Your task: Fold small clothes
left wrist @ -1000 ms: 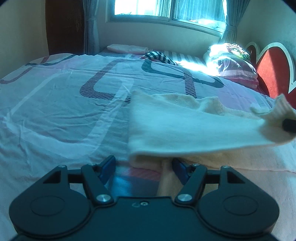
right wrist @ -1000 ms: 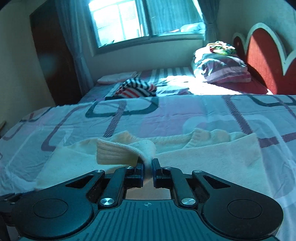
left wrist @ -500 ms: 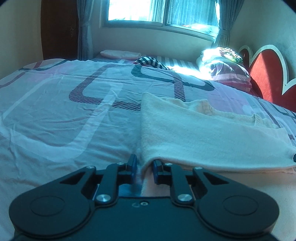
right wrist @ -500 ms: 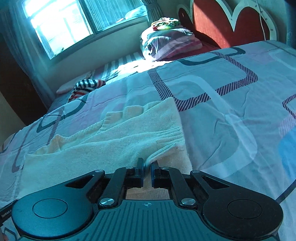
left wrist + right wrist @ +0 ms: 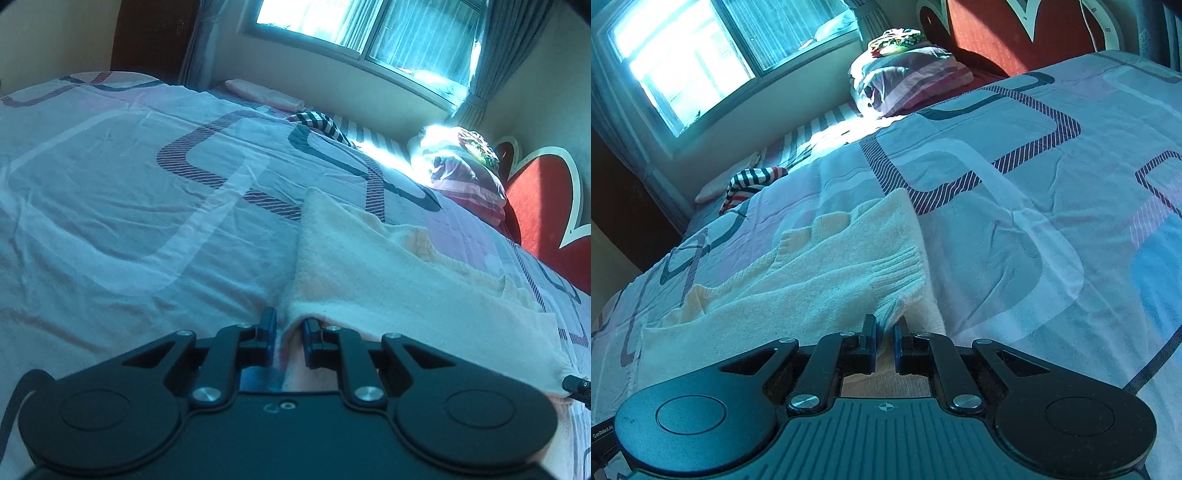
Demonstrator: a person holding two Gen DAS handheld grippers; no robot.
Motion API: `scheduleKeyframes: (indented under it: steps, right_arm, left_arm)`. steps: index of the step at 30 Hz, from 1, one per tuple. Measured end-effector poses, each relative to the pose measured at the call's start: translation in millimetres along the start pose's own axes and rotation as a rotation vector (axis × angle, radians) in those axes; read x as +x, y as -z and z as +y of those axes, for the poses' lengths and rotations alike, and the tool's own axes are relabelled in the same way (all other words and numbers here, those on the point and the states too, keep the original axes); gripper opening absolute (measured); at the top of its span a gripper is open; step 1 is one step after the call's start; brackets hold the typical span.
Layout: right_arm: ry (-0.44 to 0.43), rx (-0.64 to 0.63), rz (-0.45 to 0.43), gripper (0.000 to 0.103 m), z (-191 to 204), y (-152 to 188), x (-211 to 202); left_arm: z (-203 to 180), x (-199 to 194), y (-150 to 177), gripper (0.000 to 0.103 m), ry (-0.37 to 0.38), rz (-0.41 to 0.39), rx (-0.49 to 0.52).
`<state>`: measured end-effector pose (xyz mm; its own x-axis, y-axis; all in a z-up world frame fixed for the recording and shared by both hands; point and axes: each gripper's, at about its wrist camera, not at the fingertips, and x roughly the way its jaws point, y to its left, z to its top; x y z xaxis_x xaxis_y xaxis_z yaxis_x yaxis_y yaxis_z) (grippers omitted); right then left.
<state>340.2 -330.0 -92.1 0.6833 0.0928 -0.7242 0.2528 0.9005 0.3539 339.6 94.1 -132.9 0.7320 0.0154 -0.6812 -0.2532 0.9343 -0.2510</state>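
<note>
The bed [image 5: 110, 206] is the biggest thing here, covered by a pale sheet [image 5: 1052, 240] with dark striped loops printed on it. Behind it are the window [image 5: 369, 29] and a red headboard [image 5: 535, 206], with a pile of pillows [image 5: 908, 81] beside it. A striped cloth [image 5: 750, 182] lies far off near the window wall.

The cream sweater [image 5: 388, 280] lies on the sheet in front of me, already folded over on itself, with the ribbed hem on my right side.

My left gripper [image 5: 289, 326] is closing, and the near left corner of the sweater is between its jaws. My right gripper [image 5: 884, 334] is closed tight on the near right corner, at the ribbed hem [image 5: 905, 269].
</note>
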Motion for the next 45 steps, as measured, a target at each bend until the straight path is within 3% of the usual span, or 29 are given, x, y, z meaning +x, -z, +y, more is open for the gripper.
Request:
scheduleKeyframes:
  steps: [2, 7, 8, 9, 10, 15, 21, 25, 29, 32, 39, 45]
  right_arm:
    - [0.044, -0.064, 0.002, 0.006, 4.2, 3.5, -1.4]
    - [0.114, -0.150, -0.053, 0.010, 5.5, 6.7, -17.1]
    - [0.116, -0.144, -0.066, 0.024, 4.3, 5.0, -19.6]
    - [0.123, -0.138, -0.094, 0.048, 3.9, 2.6, -21.9]
    - [0.129, -0.142, -0.122, 0.053, 5.4, 0.9, -24.4]
    - [0.098, -0.233, -0.134, 0.053, 28.1, -8.2, -16.9]
    - [0.068, -0.281, -0.072, 0.053, 52.3, -5.4, 10.4]
    - [0.085, -0.291, -0.038, 0.053, 59.3, -5.2, 28.8]
    - [0.068, -0.335, -0.007, 0.053, 67.9, -0.4, 45.7]
    - [0.064, -0.390, -0.017, 0.053, 72.3, 2.3, 51.6]
    - [0.105, -0.371, -0.039, 0.053, 59.7, -2.8, 47.9]
    - [0.053, -0.378, -0.053, 0.053, 67.0, 5.9, 23.1]
  left_arm:
    - [-3.2, -0.2, -1.7, 0.015, -0.009, 0.012, 0.032]
    - [-9.1, -13.6, -10.0, 0.030, -0.031, 0.049, 0.118]
    - [-8.5, -19.4, -11.1, 0.031, -0.022, 0.048, 0.126]
    - [-8.8, -24.7, -12.4, 0.036, -0.015, 0.043, 0.127]
    - [-9.5, -29.5, -14.1, 0.041, -0.009, 0.034, 0.123]
    - [-31.3, -37.5, -25.5, 0.047, 0.051, 0.000, 0.135]
    - [-73.9, 3.4, -36.1, 0.047, 0.076, 0.031, 0.193]
    - [-87.6, 30.6, -38.8, 0.047, 0.053, 0.060, 0.229]
    - [-80.5, 53.7, -37.4, 0.046, -0.015, 0.086, 0.253]
    - [-76.8, 53.6, -37.1, 0.047, -0.031, 0.074, 0.277]
    - [-84.2, 49.3, -38.2, 0.048, -0.077, 0.082, 0.305]
    - [-88.9, 37.3, -36.1, 0.051, -0.081, 0.081, 0.309]
